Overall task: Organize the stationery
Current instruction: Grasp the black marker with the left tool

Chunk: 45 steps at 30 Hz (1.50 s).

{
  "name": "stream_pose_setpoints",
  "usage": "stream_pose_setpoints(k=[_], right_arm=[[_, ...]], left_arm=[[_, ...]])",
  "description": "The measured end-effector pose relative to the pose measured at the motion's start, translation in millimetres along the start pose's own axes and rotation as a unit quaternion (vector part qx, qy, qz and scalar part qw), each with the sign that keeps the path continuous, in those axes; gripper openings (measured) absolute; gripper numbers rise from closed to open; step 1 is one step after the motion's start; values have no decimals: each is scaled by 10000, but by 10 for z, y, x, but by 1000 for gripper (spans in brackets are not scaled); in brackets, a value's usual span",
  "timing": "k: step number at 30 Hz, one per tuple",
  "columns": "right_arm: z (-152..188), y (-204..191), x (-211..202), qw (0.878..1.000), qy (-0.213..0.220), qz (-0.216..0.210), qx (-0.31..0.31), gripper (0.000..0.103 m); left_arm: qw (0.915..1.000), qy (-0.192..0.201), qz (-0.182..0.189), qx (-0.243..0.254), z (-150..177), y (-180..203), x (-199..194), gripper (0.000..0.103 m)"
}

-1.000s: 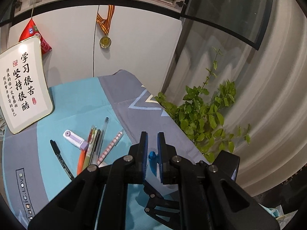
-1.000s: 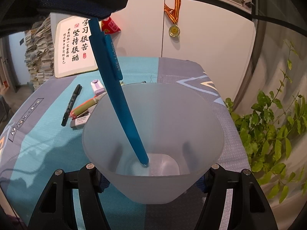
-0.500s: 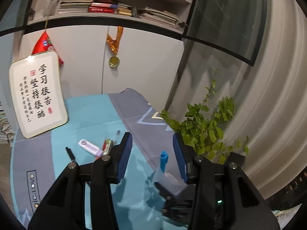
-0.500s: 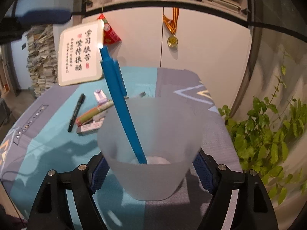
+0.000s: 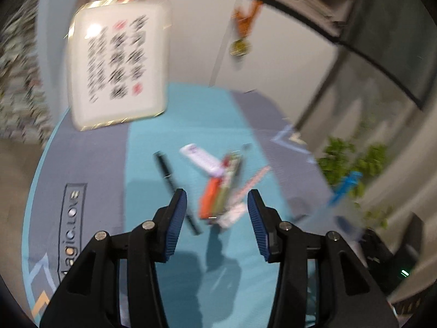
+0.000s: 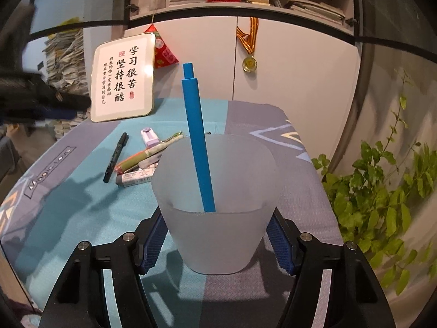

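Right gripper point(image 6: 217, 242) clamps frosted cup point(image 6: 215, 218) holding blue pen point(image 6: 196, 136).

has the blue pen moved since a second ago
Yes. The blue pen then hung from the left gripper, its top left of the framed sign; now it stands free in the cup, top right of the sign.

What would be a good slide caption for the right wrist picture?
Right gripper clamps a frosted cup holding one blue pen; more pens wait on the tablecloth.
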State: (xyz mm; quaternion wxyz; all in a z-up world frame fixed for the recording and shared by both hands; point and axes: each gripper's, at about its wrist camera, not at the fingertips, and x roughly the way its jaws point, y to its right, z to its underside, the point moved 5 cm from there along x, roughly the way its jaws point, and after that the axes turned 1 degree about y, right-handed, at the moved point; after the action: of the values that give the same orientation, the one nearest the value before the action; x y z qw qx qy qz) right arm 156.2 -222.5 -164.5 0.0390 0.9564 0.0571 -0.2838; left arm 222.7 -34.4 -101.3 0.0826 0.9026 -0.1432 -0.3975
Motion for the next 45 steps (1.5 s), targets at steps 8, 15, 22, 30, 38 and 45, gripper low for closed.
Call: stream_pose_setpoints(k=[8,15,22,30,38,45], right_arm=[[20,10,0,9999,122,-79,14,69],[25,36,4,9997,187,-151,34,69],[17,33,-17,9998,133,-168,-9,69],[-138,62,-118,9997,200,-46,125,80],[-193,98,53,9995,-7,-69,298,69],[-425,108,64,9983,573,-74,-18,69]], left_arm=[[9970,-430,-557,-325,-25,-329,526,44],[9959,-558,-583,-409,-22,-381,672,44],[9969,-454,-515,-386,-37,-377,590,44],[9978,-309,-500,-302,-73,-326,503,44],[9960,-496,-648,-367,-99,-359,728,44],[9934,-613,-795,-547,-236,-442,954,43]])
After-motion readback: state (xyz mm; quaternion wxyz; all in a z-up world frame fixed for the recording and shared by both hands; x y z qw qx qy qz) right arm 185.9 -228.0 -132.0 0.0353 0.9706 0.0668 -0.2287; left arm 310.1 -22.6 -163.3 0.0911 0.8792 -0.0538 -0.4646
